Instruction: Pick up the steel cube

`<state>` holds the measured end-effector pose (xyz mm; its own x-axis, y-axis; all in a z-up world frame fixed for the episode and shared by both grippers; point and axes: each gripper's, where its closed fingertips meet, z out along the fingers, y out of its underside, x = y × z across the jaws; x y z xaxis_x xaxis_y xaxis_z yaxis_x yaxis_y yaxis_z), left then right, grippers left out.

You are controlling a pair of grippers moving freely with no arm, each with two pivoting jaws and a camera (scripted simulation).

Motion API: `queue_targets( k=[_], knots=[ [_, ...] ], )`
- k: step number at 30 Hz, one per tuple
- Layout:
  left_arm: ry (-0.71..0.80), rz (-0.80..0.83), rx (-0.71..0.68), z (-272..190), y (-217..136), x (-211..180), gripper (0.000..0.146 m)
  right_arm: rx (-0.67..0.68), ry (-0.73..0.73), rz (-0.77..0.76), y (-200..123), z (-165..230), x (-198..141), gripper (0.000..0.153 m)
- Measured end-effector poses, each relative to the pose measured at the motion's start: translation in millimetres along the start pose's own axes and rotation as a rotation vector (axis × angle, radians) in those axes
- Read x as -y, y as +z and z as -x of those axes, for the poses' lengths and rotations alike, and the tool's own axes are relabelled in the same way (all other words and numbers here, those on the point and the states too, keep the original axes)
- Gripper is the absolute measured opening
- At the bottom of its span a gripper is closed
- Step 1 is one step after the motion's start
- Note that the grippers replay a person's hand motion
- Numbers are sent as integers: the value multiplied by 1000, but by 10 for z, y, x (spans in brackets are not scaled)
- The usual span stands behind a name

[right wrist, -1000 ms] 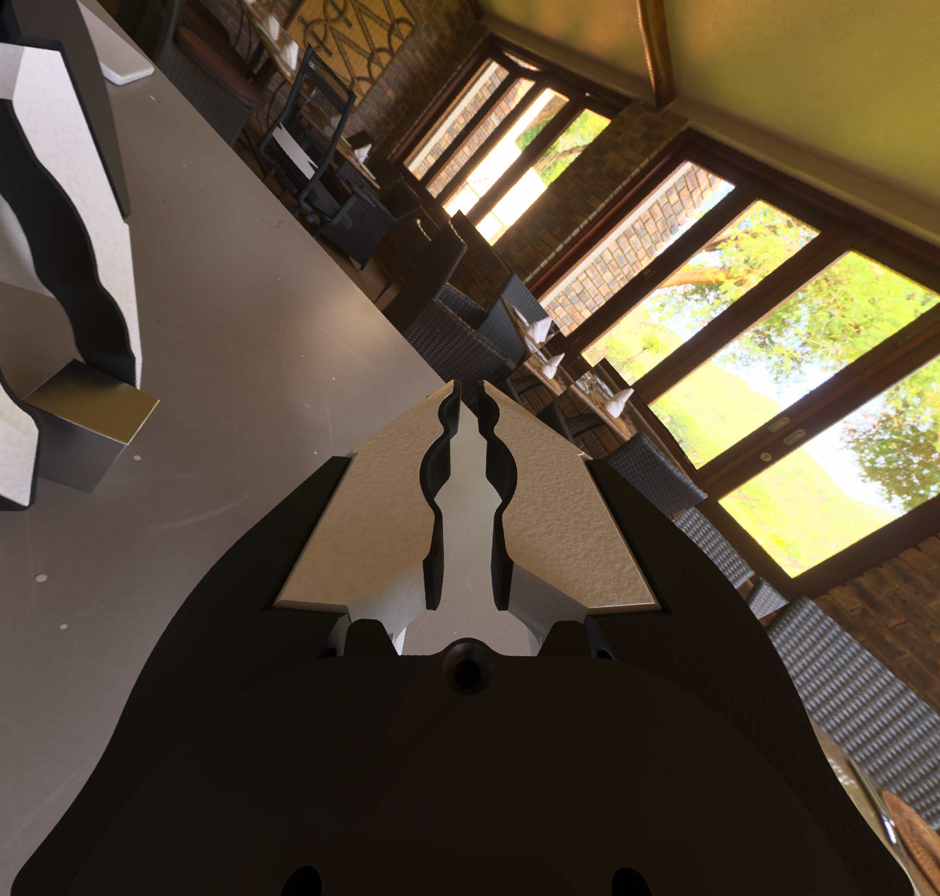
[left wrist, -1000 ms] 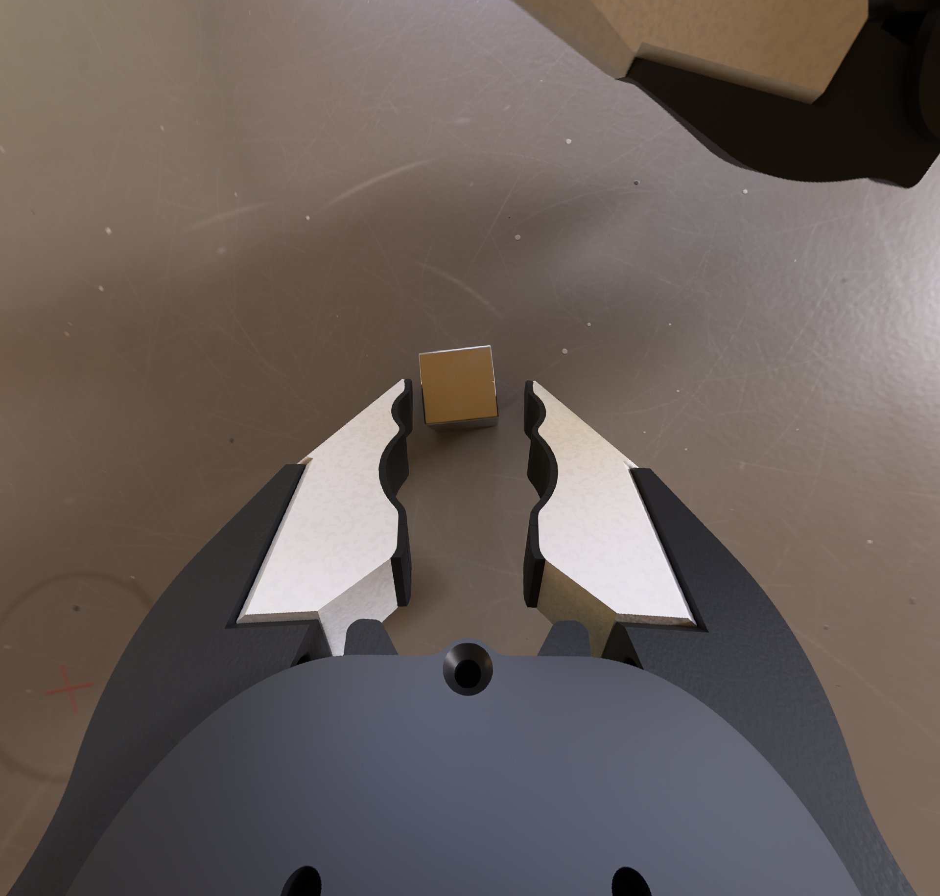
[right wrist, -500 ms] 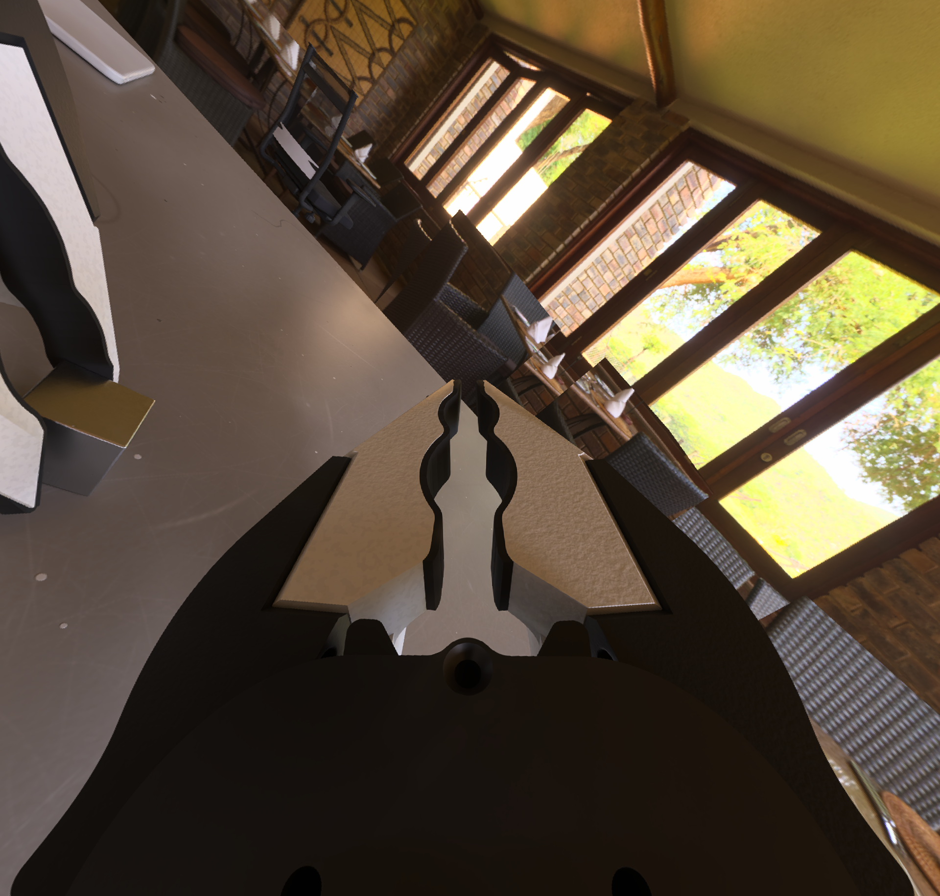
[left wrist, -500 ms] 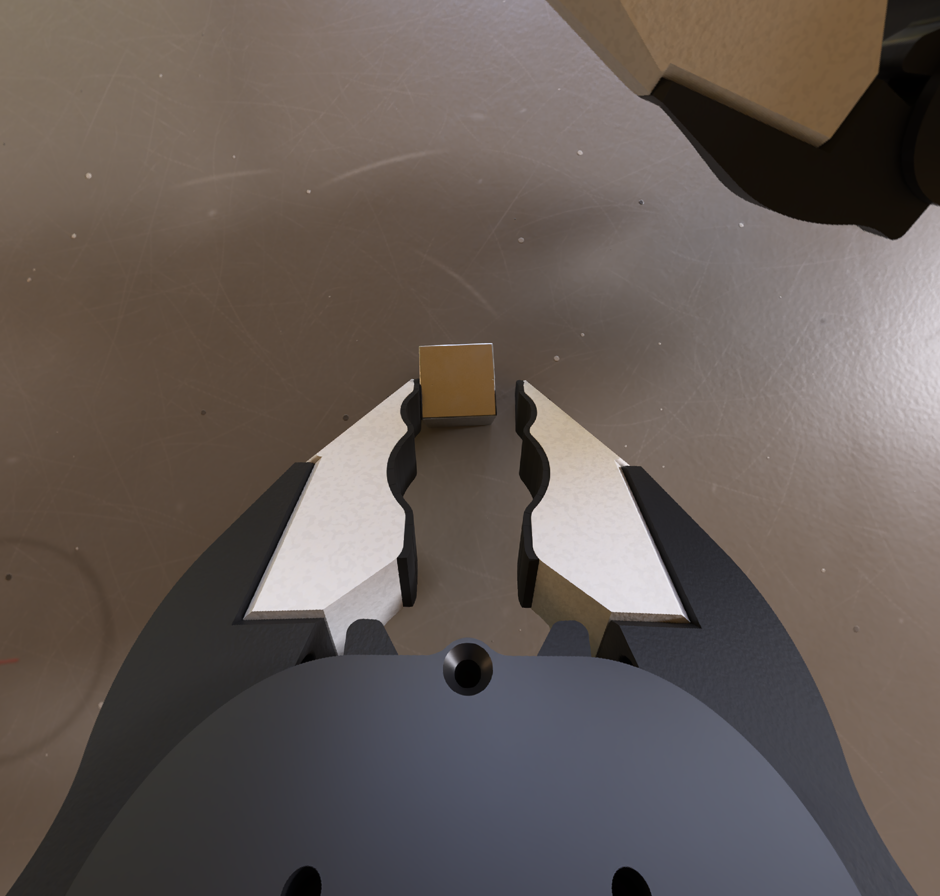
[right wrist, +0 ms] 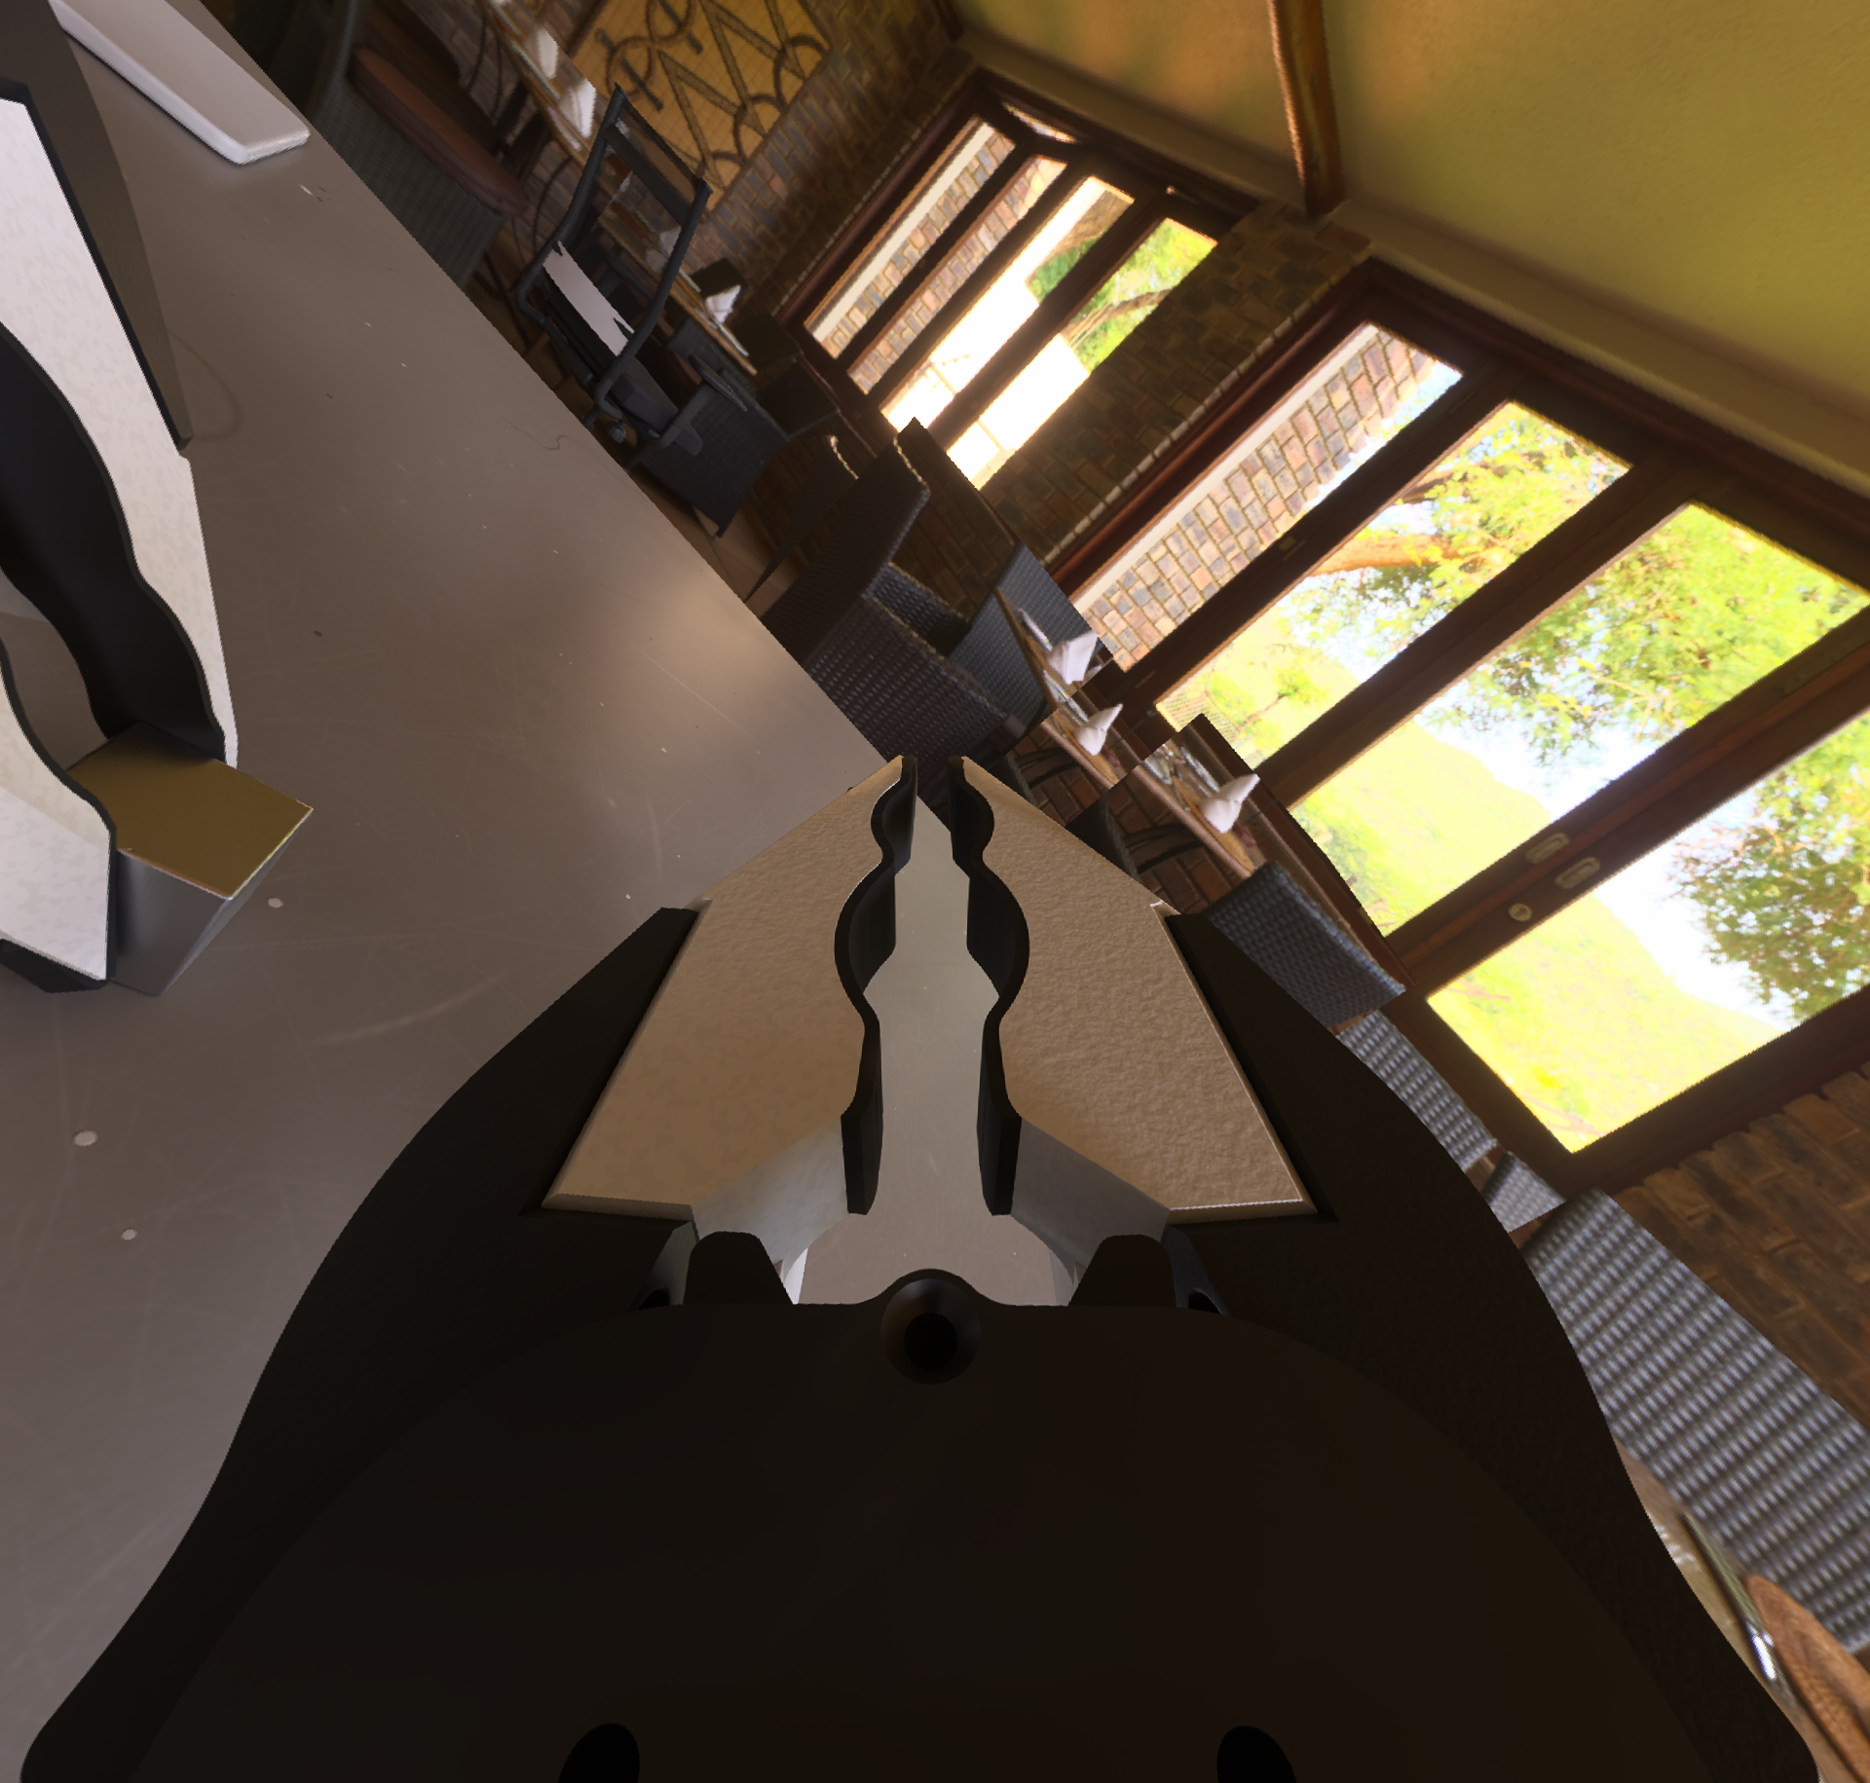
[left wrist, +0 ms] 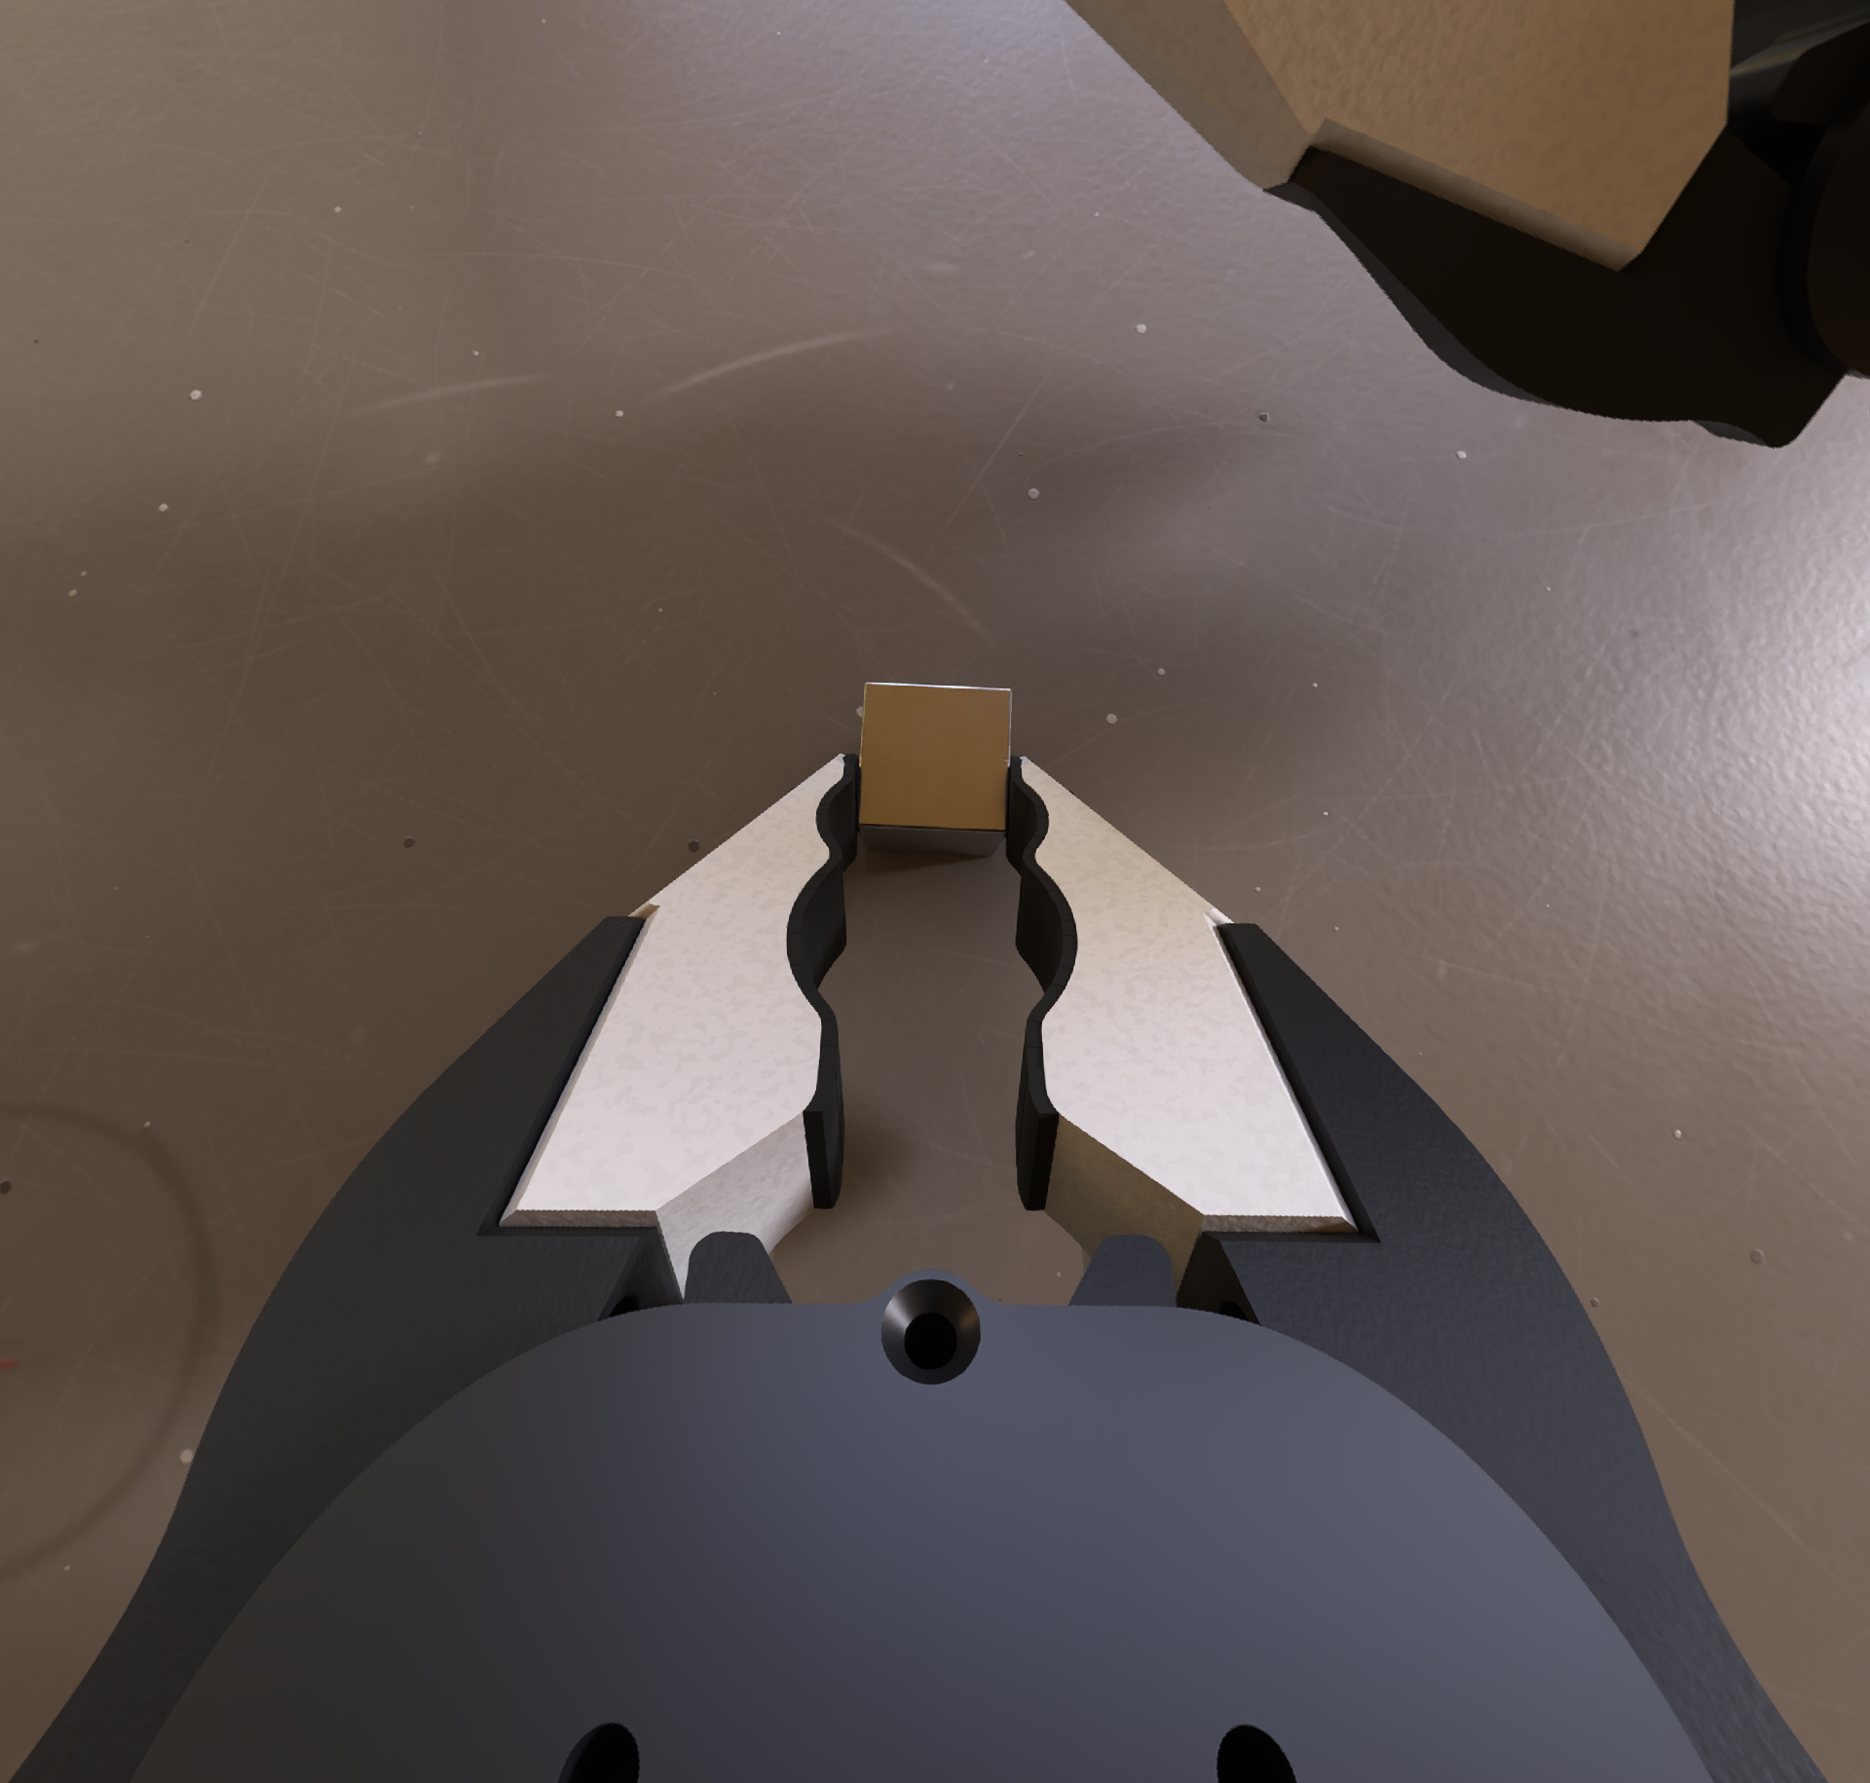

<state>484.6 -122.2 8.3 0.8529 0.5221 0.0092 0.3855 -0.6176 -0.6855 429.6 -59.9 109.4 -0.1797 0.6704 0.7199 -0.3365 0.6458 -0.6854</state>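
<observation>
The steel cube [left wrist: 933,758] is small, with a tan-lit top face, and sits on the grey table [left wrist: 455,369]. My left gripper [left wrist: 931,768] is shut on it, with both fingertips pressed against its sides. In the right wrist view the cube [right wrist: 192,824] shows at the left edge between the left gripper's white fingers [right wrist: 71,338], its base at the table surface. My right gripper [right wrist: 933,773] is shut and empty, pointing out past the table edge. It also shows at the top right of the left wrist view [left wrist: 1467,65], apart from the cube.
A flat white slab [right wrist: 182,85] lies on the table far beyond the cube. The table edge [right wrist: 607,480] runs diagonally, with dark chairs [right wrist: 627,338] and other tables beyond it. A faint ring mark [left wrist: 91,1330] is on the table at the left.
My left gripper moved forward around the cube and its fingers closed from a wide gap until they touch both sides. The right gripper has not moved.
</observation>
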Motion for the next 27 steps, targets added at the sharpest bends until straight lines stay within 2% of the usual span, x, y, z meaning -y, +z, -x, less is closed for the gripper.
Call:
queue_targets(
  k=[9, 16, 27],
  knots=[
    [-1, -29, 21, 14, -71, -19, 29, -1, -1, 4, -13, -8, -6, 6],
    [-93, -107, -7, 36, -156, 119, 29, -3, -36, -12, -36, 5, 36, 6],
    [63, -23, 29, 55, -45, 46, 29, -3, -85, -31, -69, 27, 85, 6]
  ],
)
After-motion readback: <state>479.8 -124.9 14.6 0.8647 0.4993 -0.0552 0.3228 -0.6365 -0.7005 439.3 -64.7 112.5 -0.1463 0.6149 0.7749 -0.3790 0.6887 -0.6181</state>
